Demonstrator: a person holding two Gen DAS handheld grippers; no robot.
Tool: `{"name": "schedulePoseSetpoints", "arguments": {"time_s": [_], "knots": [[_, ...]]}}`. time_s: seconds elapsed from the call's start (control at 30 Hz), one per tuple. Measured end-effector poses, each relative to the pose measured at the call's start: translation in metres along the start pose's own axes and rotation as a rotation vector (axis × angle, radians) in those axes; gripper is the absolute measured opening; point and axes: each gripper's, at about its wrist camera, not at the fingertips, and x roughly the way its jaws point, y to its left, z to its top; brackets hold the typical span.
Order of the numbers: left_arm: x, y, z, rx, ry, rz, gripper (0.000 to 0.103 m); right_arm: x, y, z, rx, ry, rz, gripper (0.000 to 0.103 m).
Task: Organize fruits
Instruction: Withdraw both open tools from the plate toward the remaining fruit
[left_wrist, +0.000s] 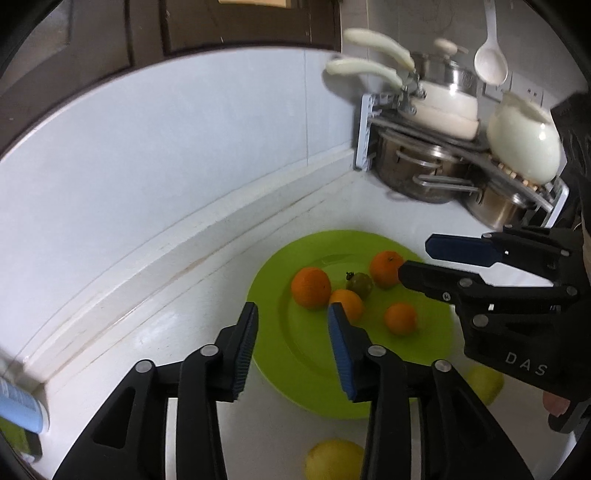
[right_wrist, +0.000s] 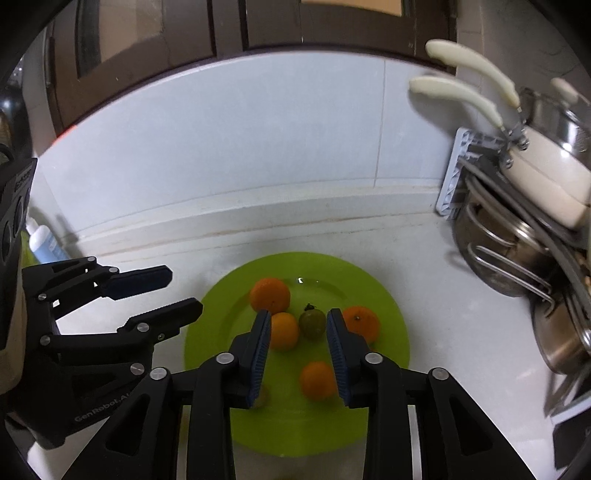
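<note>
Four oranges (right_wrist: 270, 295) and a small green fruit (right_wrist: 312, 324) already sit on the green plate (right_wrist: 391, 317). Two yellow fruits (left_wrist: 334, 459) lie on the bench (left_wrist: 184, 325) beside it, seemingly still to go. Left gripper (left_wrist: 291, 347) and right gripper (right_wrist: 297, 354) hover spread wide, holding nothing.

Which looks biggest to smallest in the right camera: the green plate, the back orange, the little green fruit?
1. Green plate, by far.
2. Back orange.
3. Little green fruit, though it sits slightly nearer the camera and still looks smaller.
</note>
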Motion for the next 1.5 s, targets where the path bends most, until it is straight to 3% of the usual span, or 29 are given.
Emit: {"name": "schedulePoseSetpoints", "arguments": {"time_s": [0.47,0.8,1.3,1.5], "knots": [[-0.085,-0.016,-0.019,-0.025,-0.140,0.047,0.069,-0.086,0.010,-0.023,0.049,-0.146,-0.062,0.060],[-0.114,-0.020,-0.047,-0.060,-0.177,0.102,0.083,-0.124,0.010,-0.057,0.077,-0.206,-0.146,0.066],[-0.117,-0.033,-0.089,-0.095,-0.158,0.136,0.086,-0.149,0.012,-0.105,0.132,-0.246,-0.175,0.067],[-0.106,-0.038,-0.106,-0.102,-0.126,0.126,0.086,-0.141,0.008,-0.123,0.160,-0.209,-0.157,0.067]]}}
